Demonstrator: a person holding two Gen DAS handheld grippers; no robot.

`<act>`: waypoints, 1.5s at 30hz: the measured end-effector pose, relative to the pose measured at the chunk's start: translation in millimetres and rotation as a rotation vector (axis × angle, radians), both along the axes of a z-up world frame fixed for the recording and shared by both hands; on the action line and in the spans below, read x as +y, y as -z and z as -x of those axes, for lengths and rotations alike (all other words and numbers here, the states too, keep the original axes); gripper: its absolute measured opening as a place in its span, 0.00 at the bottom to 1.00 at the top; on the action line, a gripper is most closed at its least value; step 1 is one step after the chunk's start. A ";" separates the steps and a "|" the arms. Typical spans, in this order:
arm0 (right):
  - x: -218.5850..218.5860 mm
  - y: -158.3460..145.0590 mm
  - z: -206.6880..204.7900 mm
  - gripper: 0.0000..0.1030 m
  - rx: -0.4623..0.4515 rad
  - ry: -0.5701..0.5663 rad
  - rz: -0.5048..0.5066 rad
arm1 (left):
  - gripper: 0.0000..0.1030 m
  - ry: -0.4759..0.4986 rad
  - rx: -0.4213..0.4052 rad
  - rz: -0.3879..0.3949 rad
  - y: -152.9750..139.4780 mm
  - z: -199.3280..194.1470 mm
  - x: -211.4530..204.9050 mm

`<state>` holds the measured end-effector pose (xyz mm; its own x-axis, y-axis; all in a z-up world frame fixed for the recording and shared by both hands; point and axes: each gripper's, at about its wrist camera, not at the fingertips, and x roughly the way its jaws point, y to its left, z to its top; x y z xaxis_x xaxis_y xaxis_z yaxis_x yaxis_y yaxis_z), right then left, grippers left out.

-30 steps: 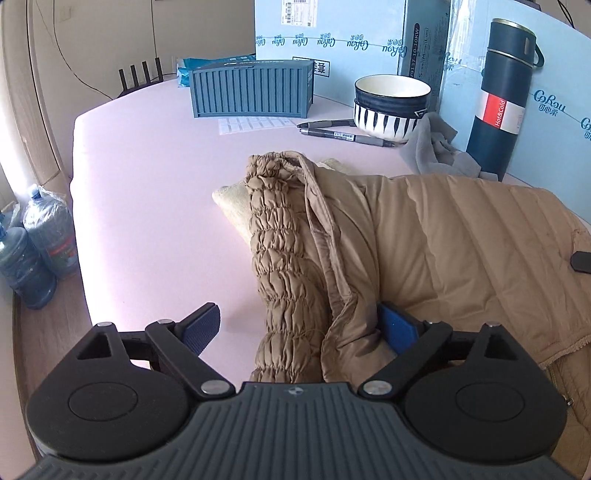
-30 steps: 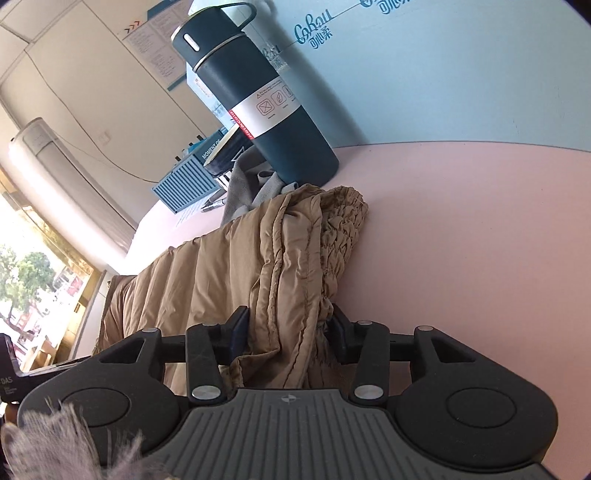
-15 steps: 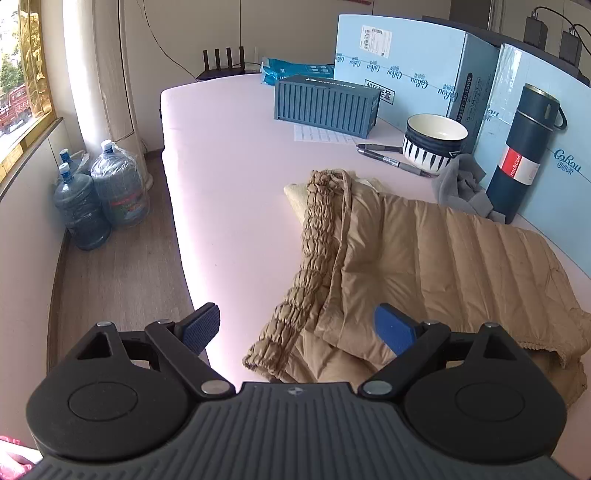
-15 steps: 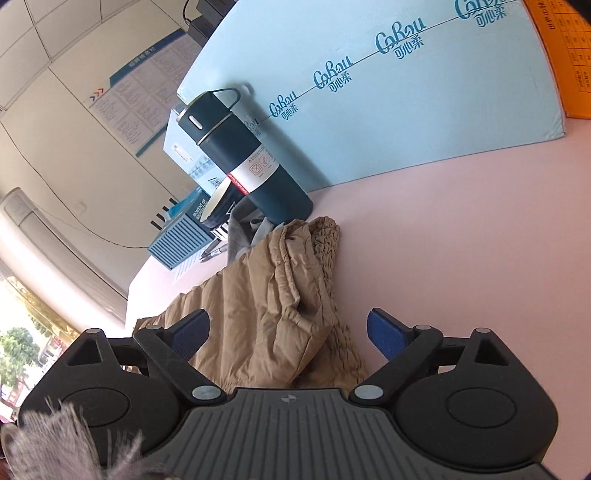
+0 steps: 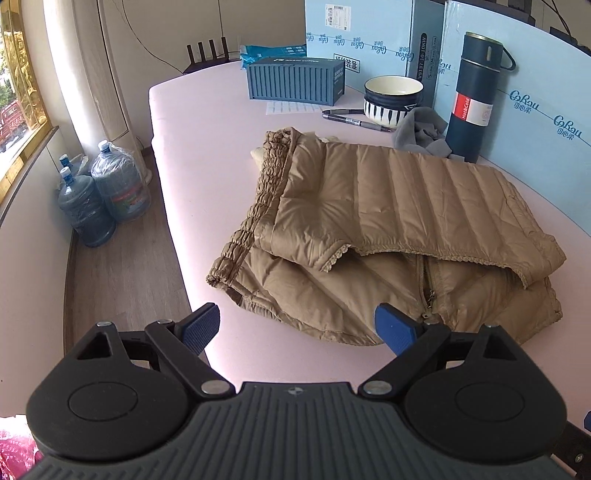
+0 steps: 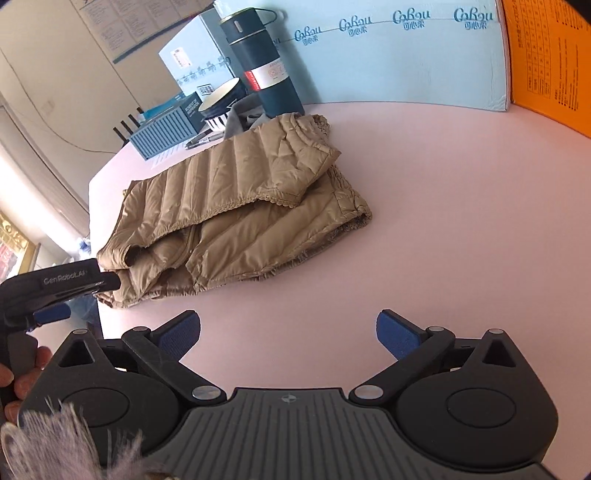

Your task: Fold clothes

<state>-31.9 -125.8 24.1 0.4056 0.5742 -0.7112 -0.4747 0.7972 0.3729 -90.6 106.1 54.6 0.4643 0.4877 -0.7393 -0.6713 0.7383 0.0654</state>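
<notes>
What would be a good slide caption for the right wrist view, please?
Open right tool hovers above the pink table, apart from the folded tan puffer jacket.

both wrist views look down across the jacket (image 5: 388, 206) from opposite ends.

Quilted cloth on a smooth matt pink top, among plastic, card and glazed ware.

The tan jacket (image 5: 388, 206) is puffy quilted fabric with a slight sheen, its hem band crinkled and gathered and its edges trimmed with fine scalloping. The table (image 5: 207, 122) looks smooth and matt. The left gripper (image 5: 299, 326) and right gripper (image 6: 288, 332) are matt black plastic with ribbed grey housing, metal pivot pins and textured blue pads. Far off, the flask (image 5: 472, 96) has a satin dark finish with a glossy label, the bowl (image 5: 392, 96) is glossy glazed ceramic, the grey cloth (image 5: 421, 133) soft and fleecy, the boxes (image 5: 369, 33) smooth pale-blue cardboard.
</notes>
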 end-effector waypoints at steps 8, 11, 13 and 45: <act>-5.7 -6.6 27.9 1.00 -0.072 -0.014 0.093 | 0.88 0.038 -0.020 -0.050 -11.1 0.3 -30.3; -5.0 -5.2 34.8 1.00 -0.077 -0.033 0.109 | 0.88 0.040 -0.025 -0.059 -13.8 1.5 -36.1; -3.8 -5.5 39.6 1.00 -0.082 -0.055 0.114 | 0.88 0.044 -0.028 -0.066 -15.5 2.2 -40.0; 21.5 -11.0 66.3 1.00 -0.190 -0.184 0.184 | 0.88 0.076 -0.033 -0.096 -17.2 4.3 -62.3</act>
